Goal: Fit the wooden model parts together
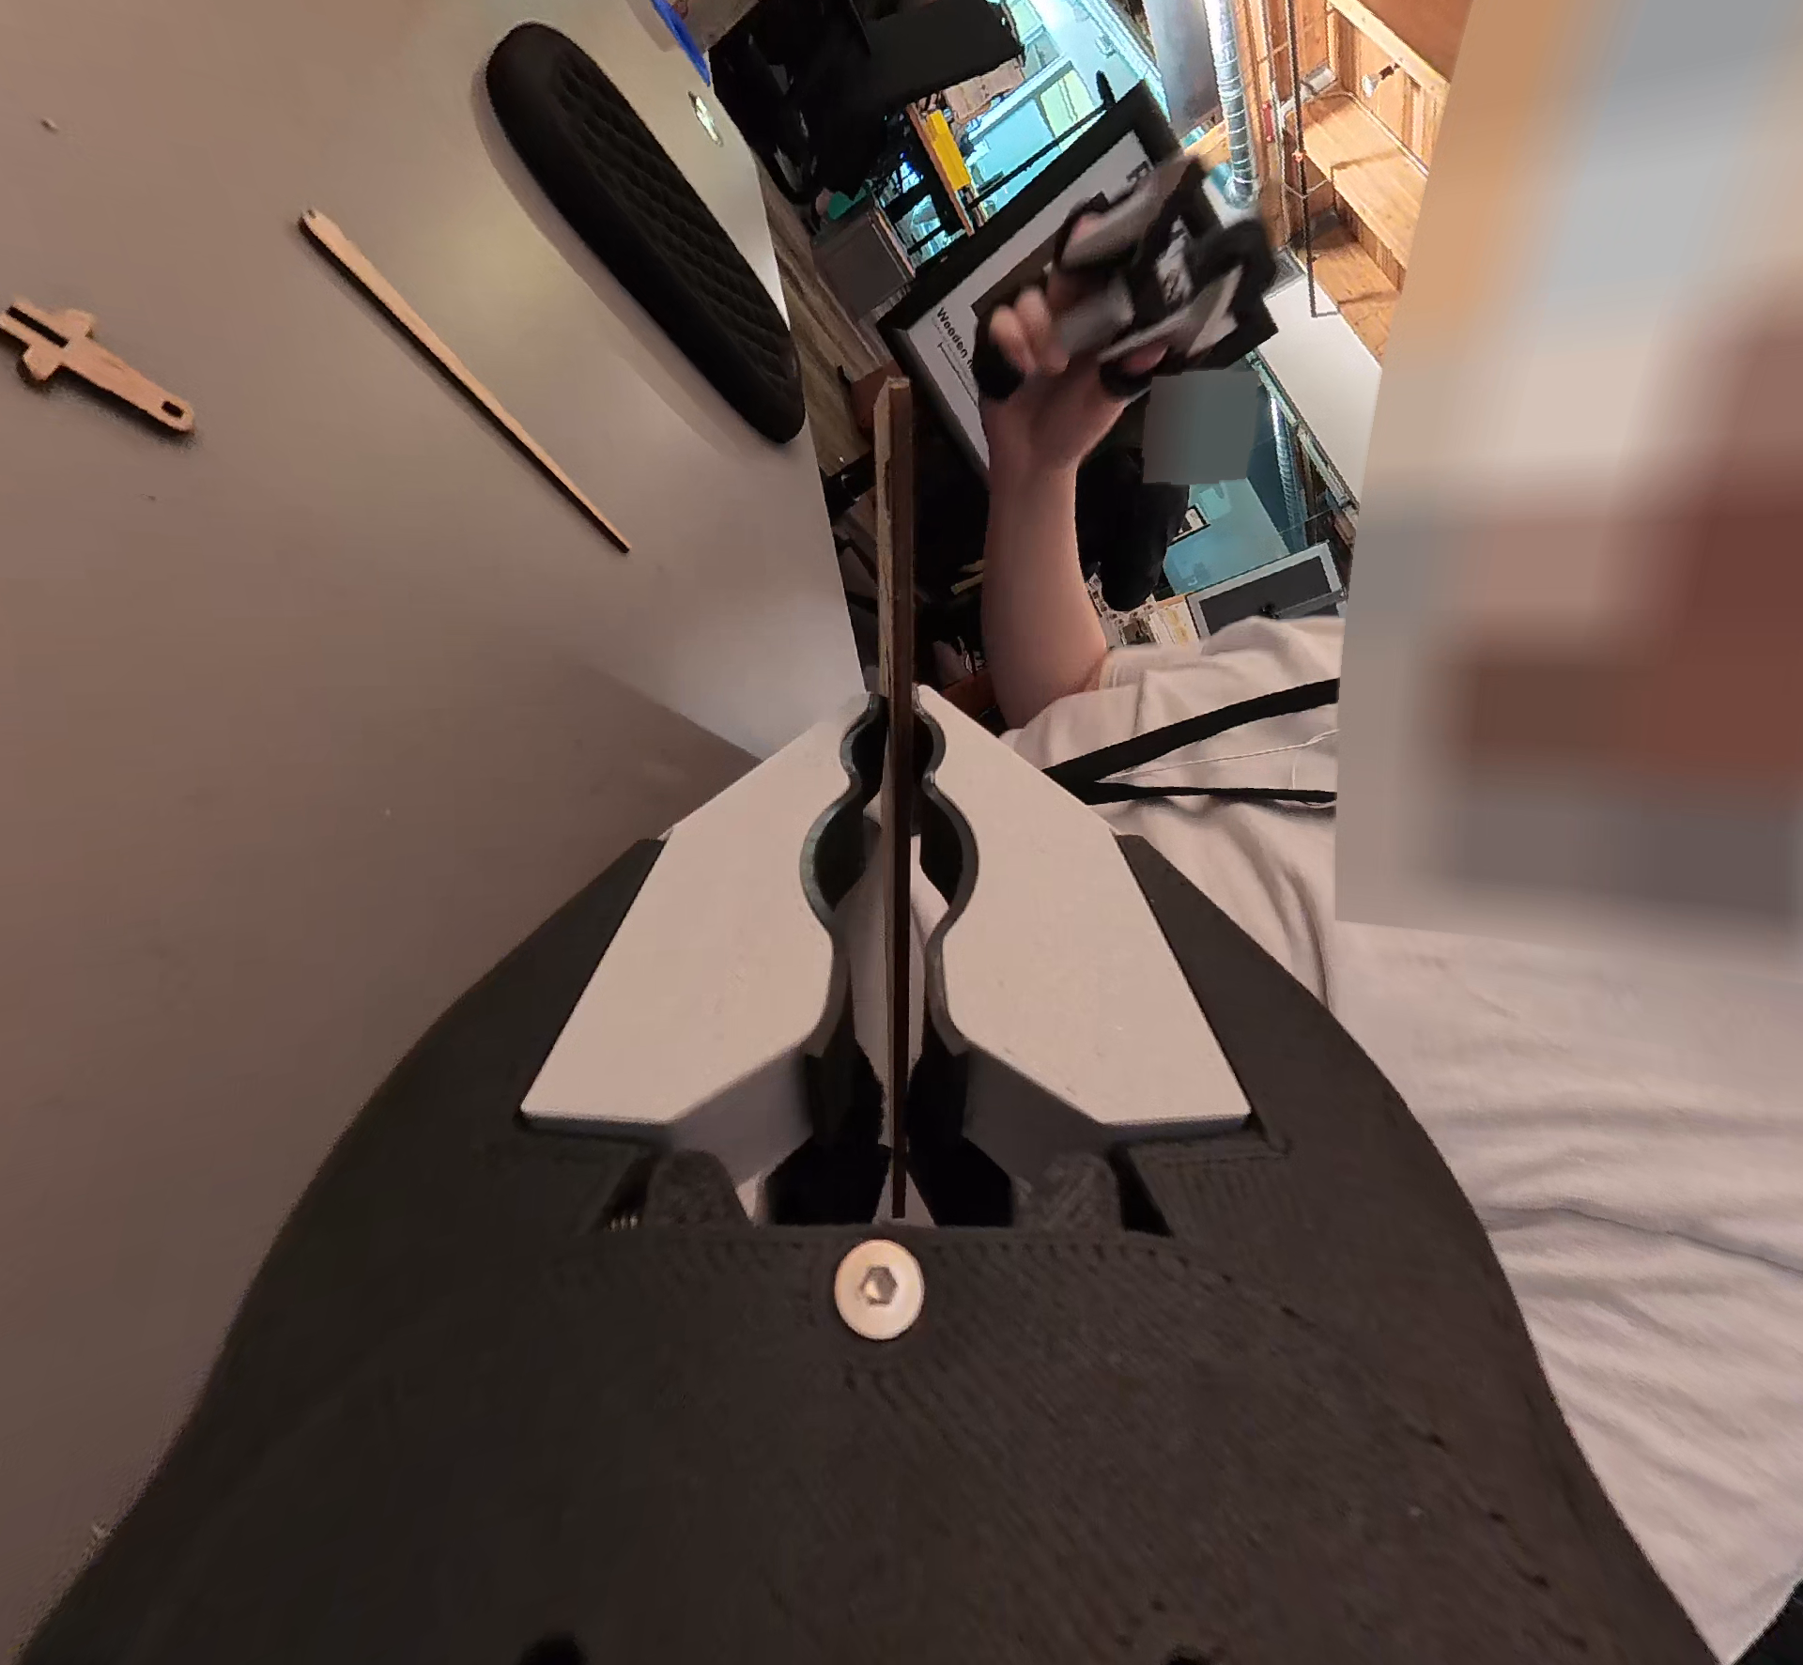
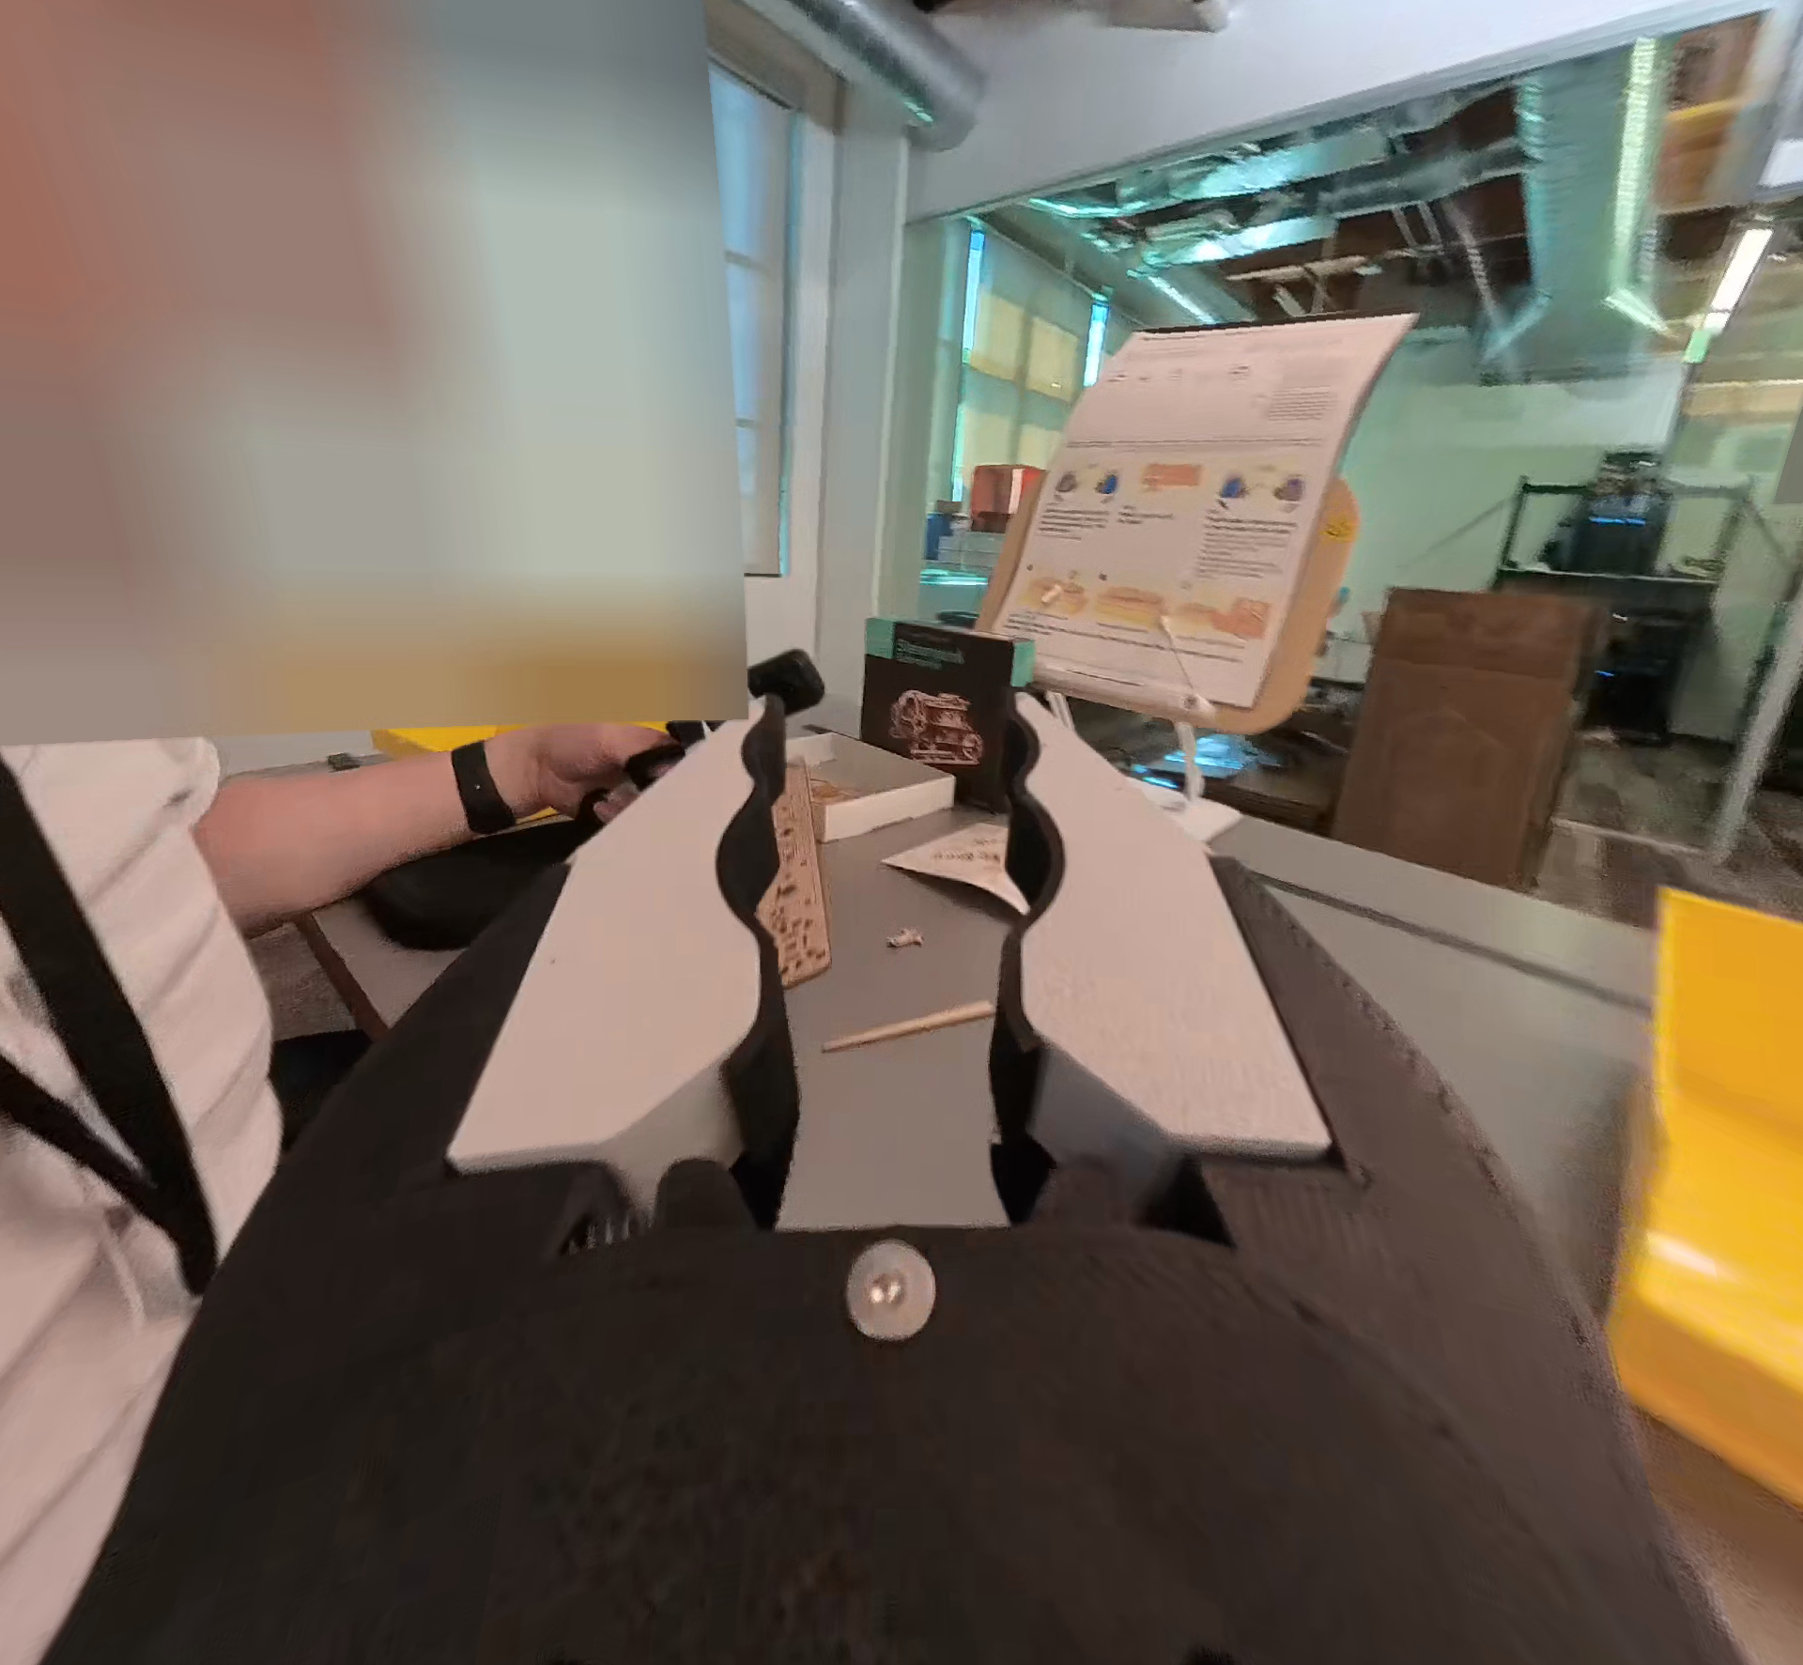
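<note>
- Your left gripper [image 1: 893, 721] was closed on a thin wooden sheet [image 1: 895, 642], held edge-on and upright between the fingers, sticking out past the tips.
- Your right gripper [image 2: 893, 740] was open w/ nothing between the fingers, raised above the grey table [image 2: 1415, 945].
- On the table, left wrist view: a long tapered stick [image 1: 459, 374] and, well apart, a small cross-shaped wooden part [image 1: 93, 364]; a black pad [image 1: 649, 238] lay near the stick.
- Right wrist view: a perforated wooden parts sheet [image 2: 798, 886] by a white tray [image 2: 878, 799]; dark box [image 2: 937, 711] and instruction sheet [image 2: 1190, 516] on a stand behind.
</note>
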